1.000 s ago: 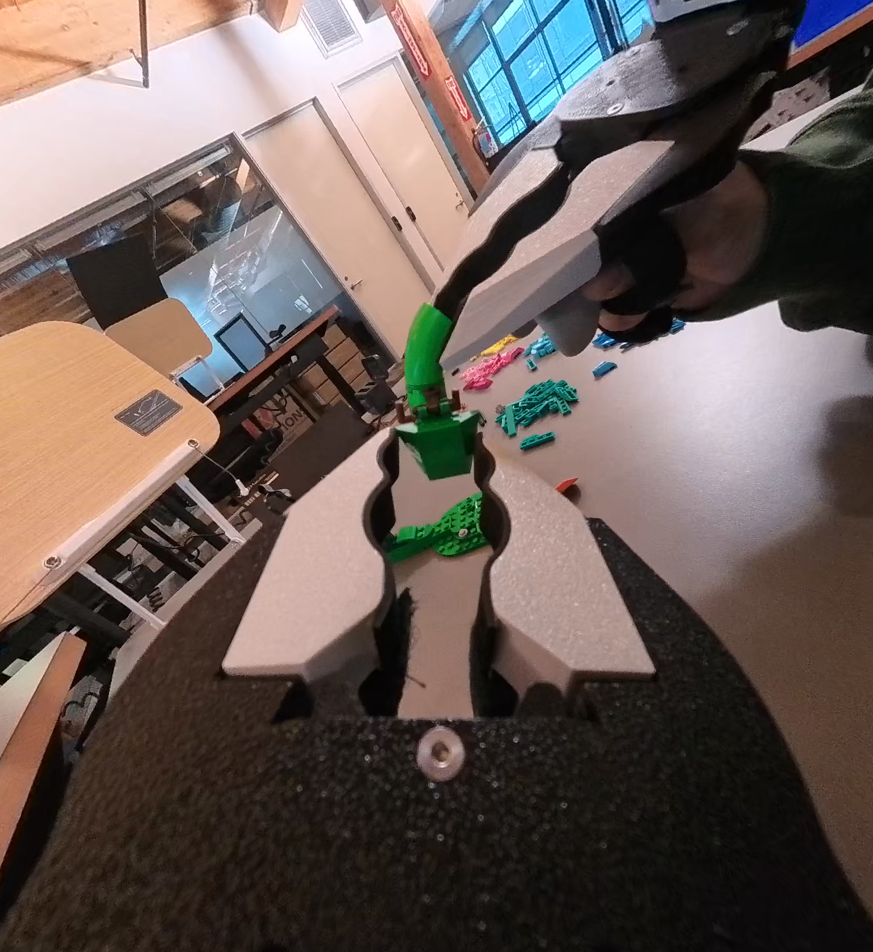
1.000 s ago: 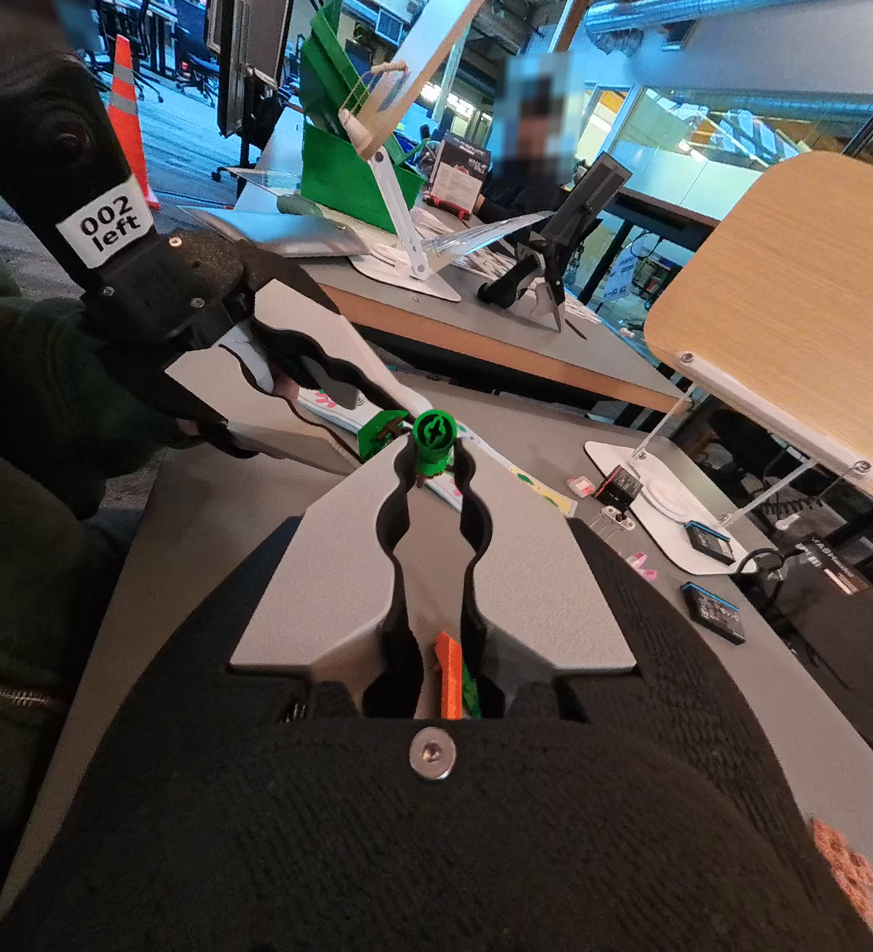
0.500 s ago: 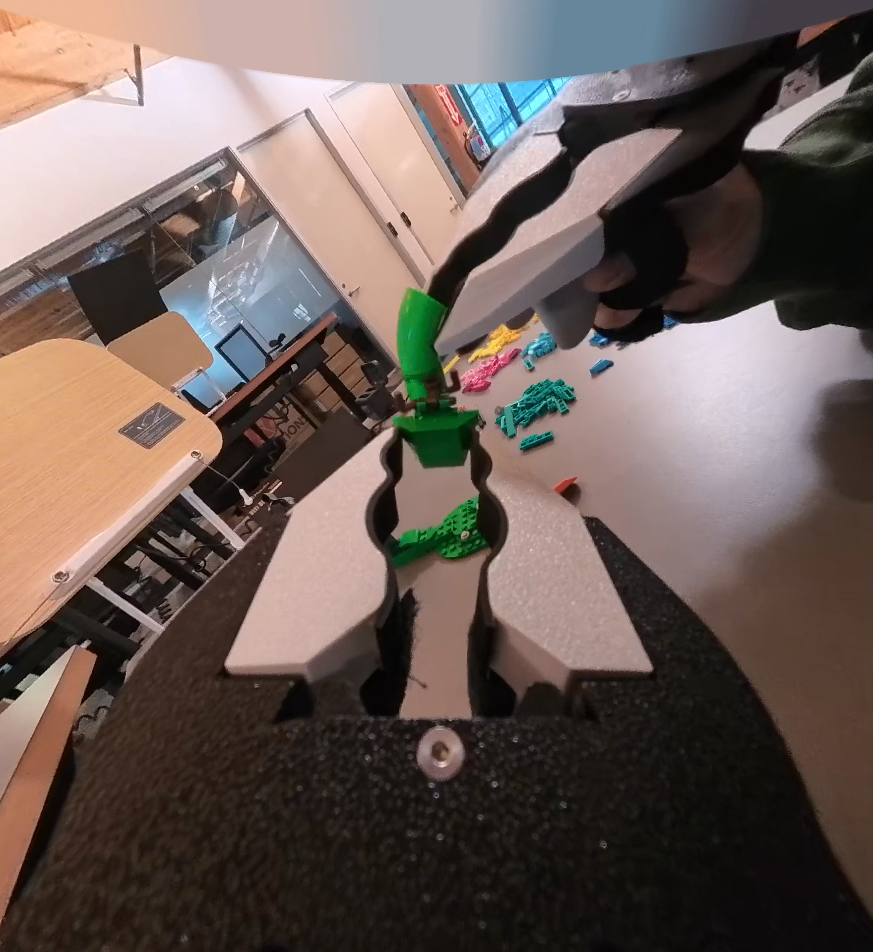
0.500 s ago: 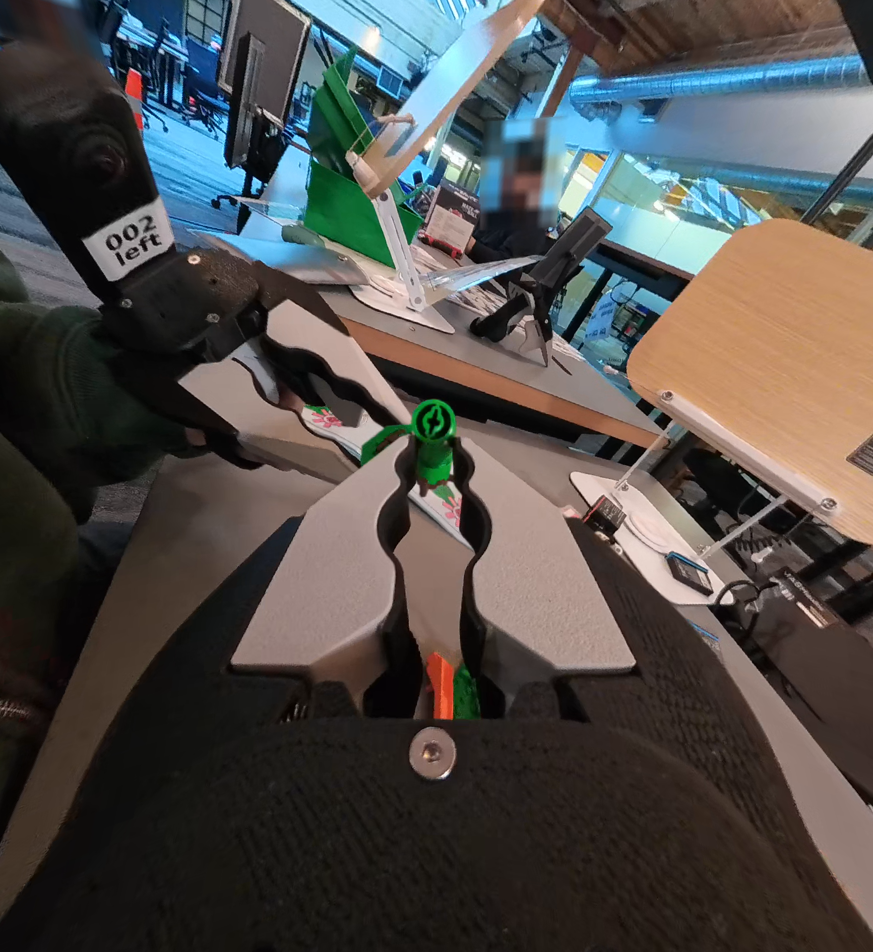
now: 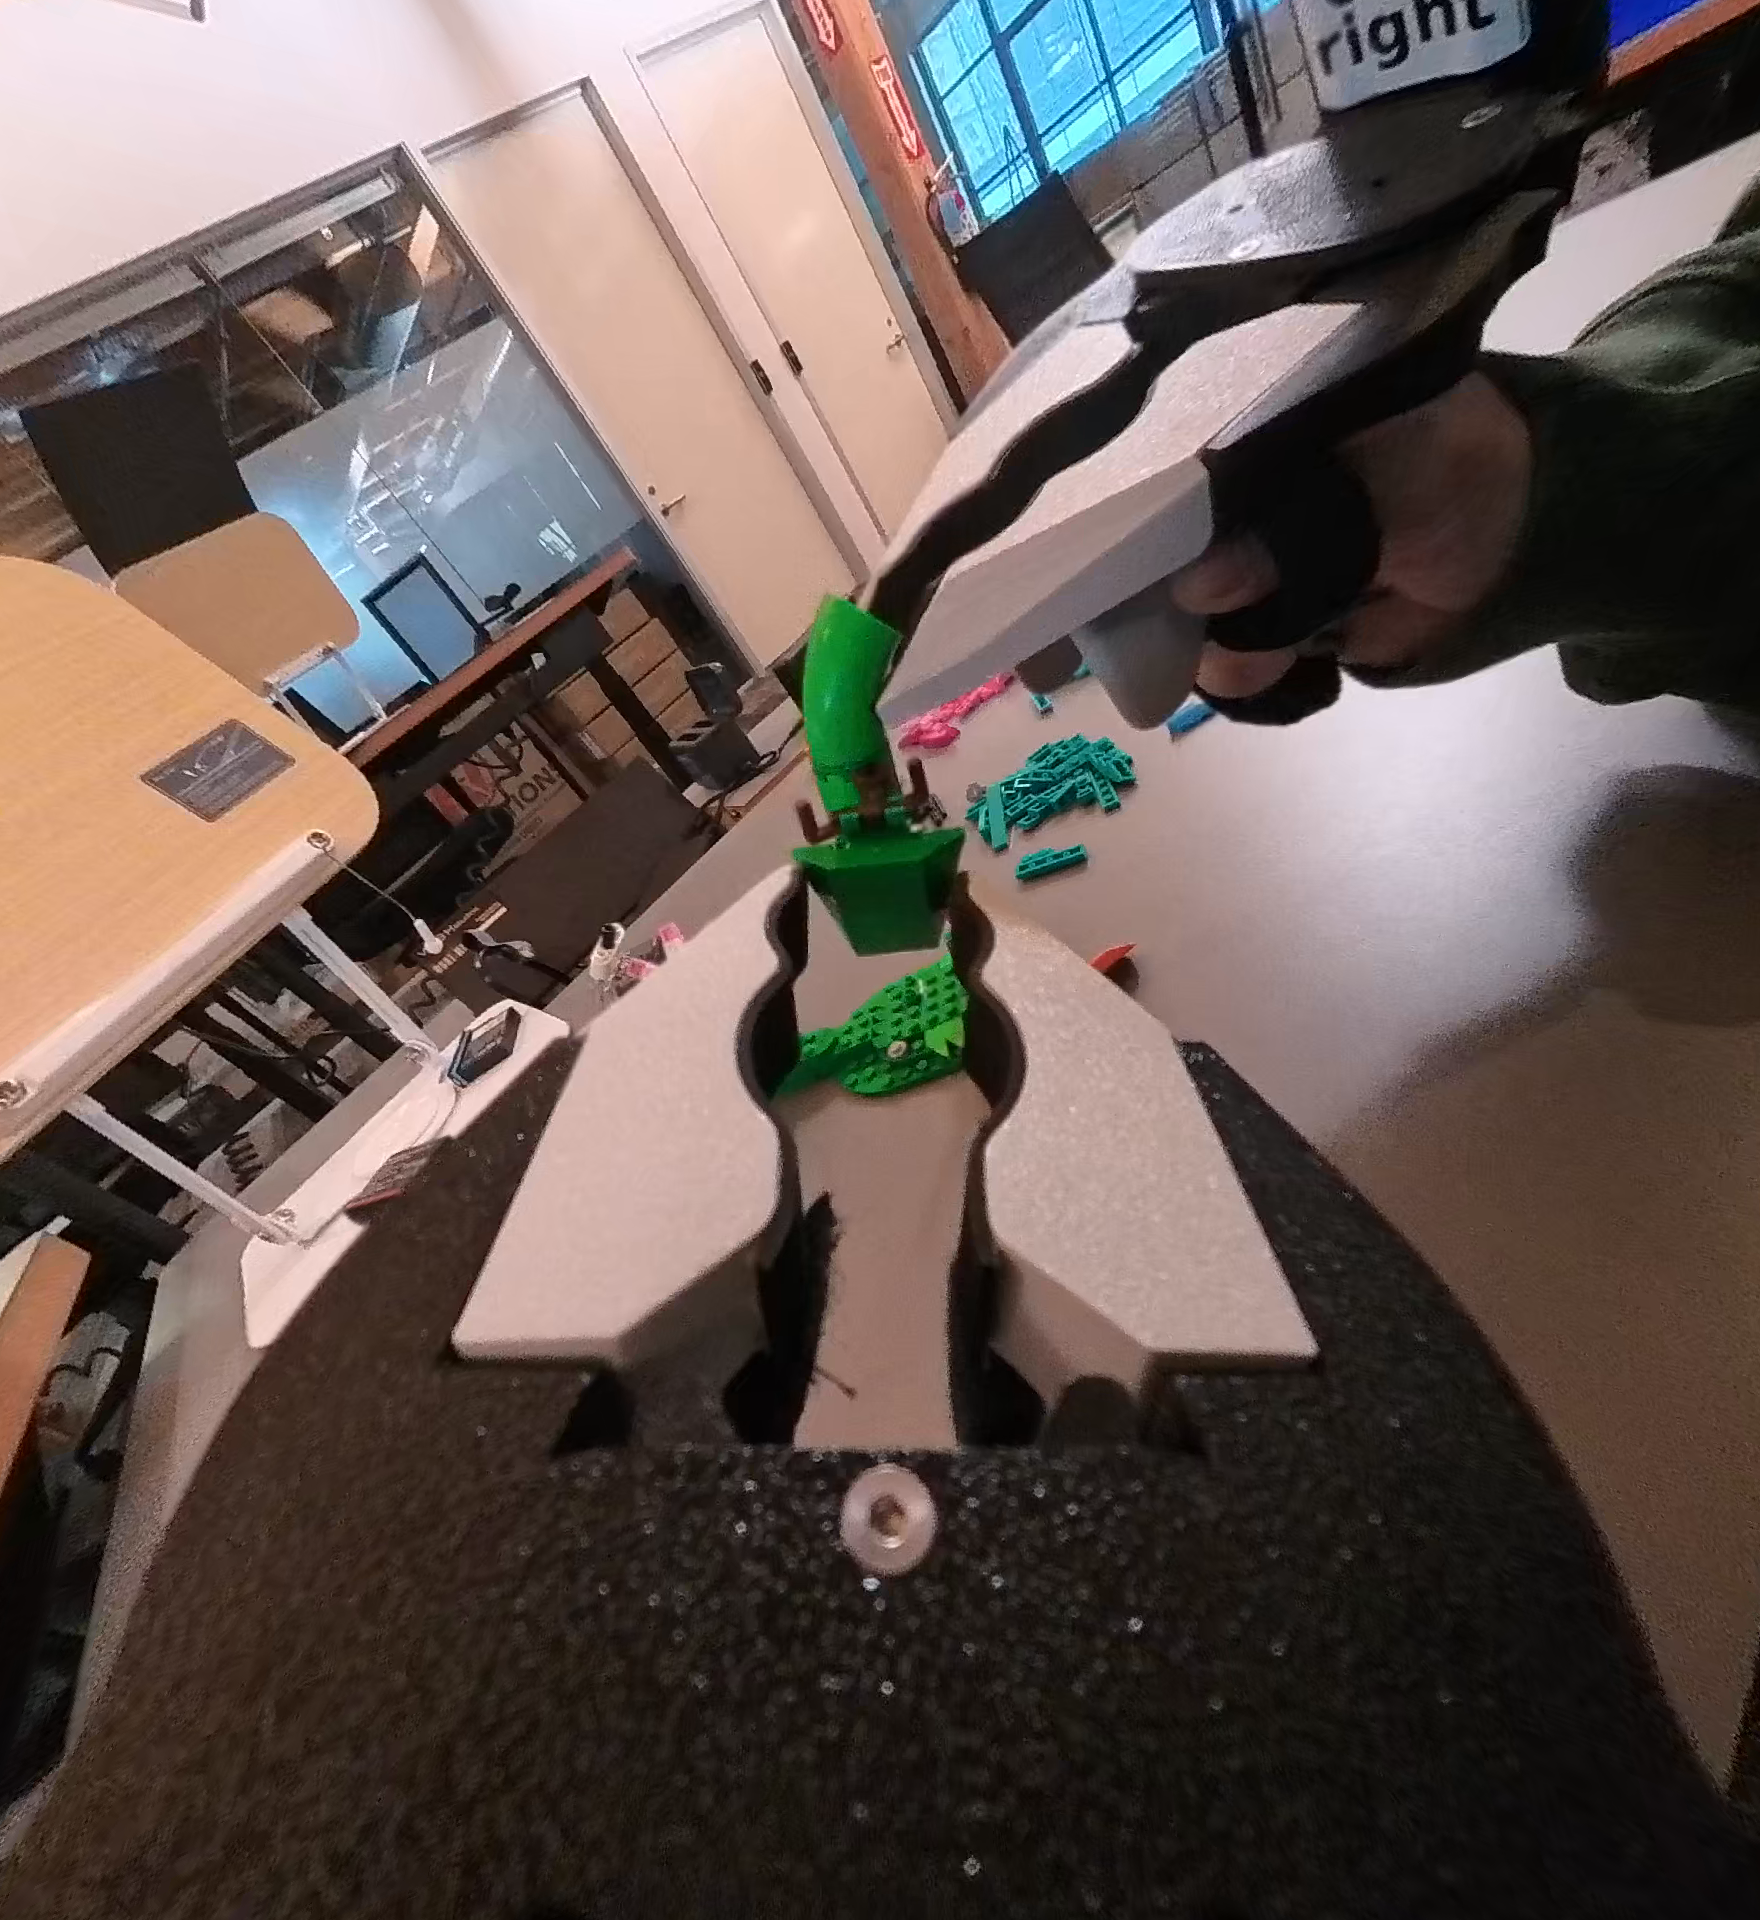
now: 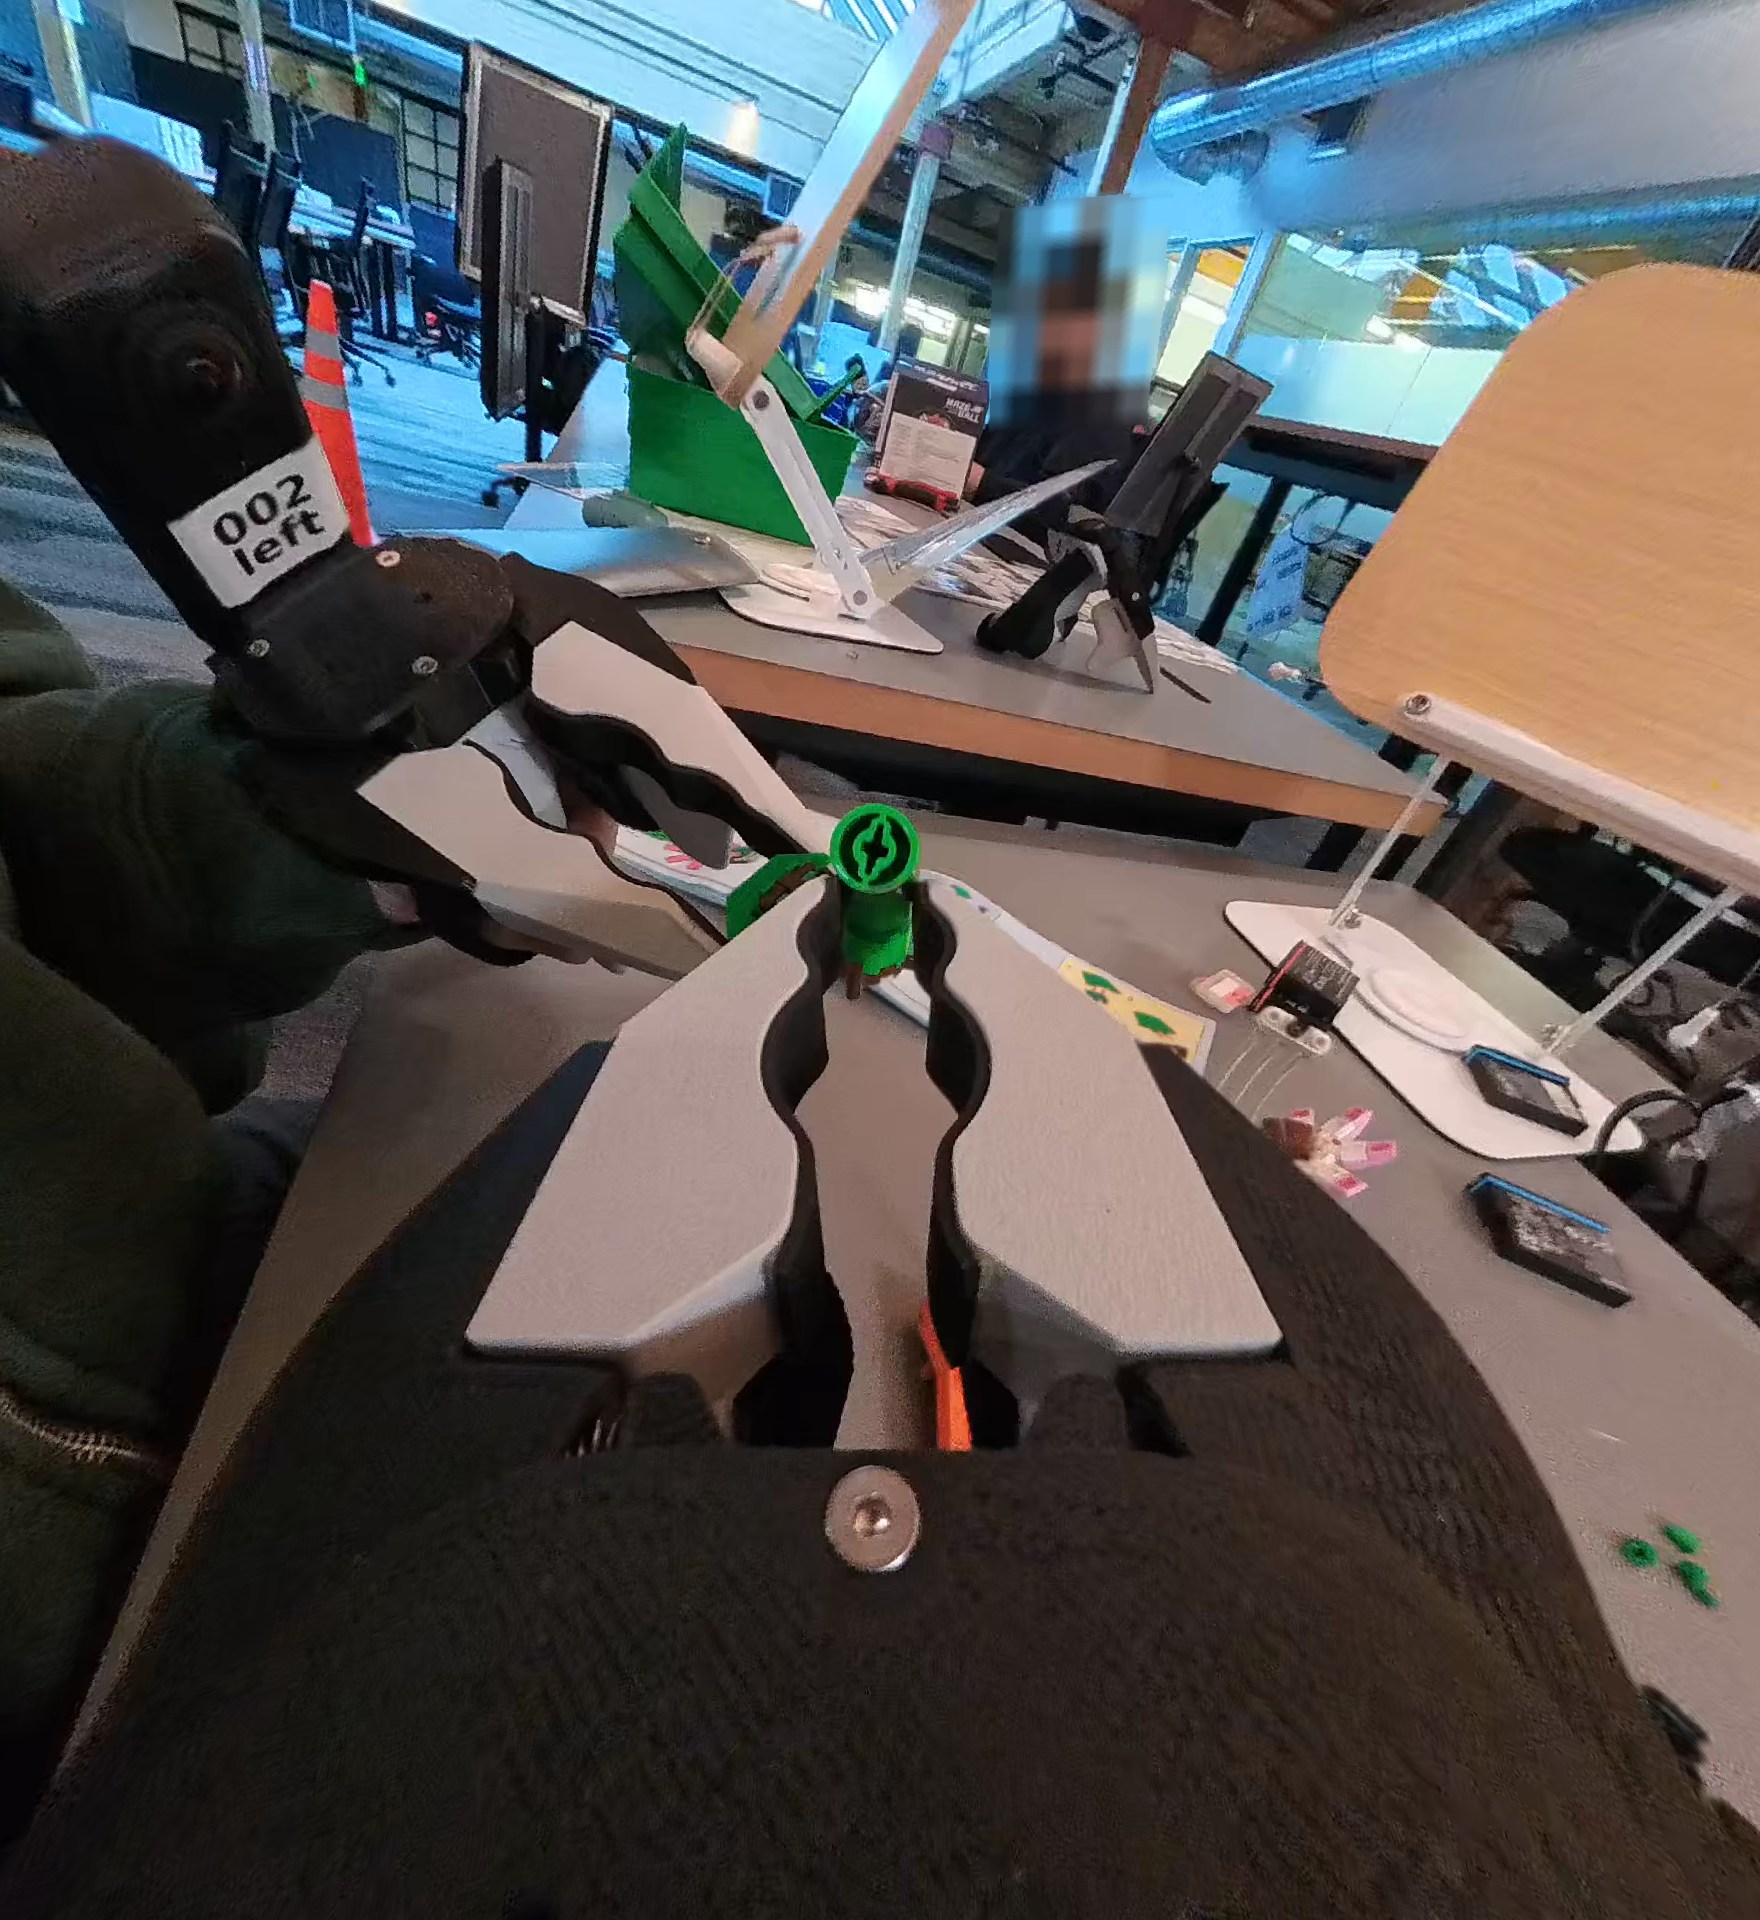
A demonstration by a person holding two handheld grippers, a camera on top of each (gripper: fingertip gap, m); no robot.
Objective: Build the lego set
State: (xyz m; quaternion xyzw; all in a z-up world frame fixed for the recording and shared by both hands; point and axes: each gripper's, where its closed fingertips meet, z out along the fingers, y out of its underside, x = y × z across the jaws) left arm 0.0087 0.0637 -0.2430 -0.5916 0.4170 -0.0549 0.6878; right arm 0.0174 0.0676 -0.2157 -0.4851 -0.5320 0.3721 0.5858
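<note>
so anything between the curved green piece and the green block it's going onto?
Nothing visible. The curved green piece, held by the right gripper, already meets the small brown parts atop the green block, held by the left gripper. Whether it is seated cannot be told.

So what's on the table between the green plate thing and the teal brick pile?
Bare table in the left wrist view between the green plate build and the teal pile.

The green plate build [image 5: 886, 1039] on the desk [image 5: 1427, 987] is half hidden behind the left tool's [image 5: 876, 894] fingers [image 5: 647, 1174], the pink bricks [image 5: 943, 717] are too far off to make out, and the orange piece [image 6: 943, 1392] only peeks out between the right tool's [image 6: 871, 914] fingers [image 6: 1094, 1174].
</note>
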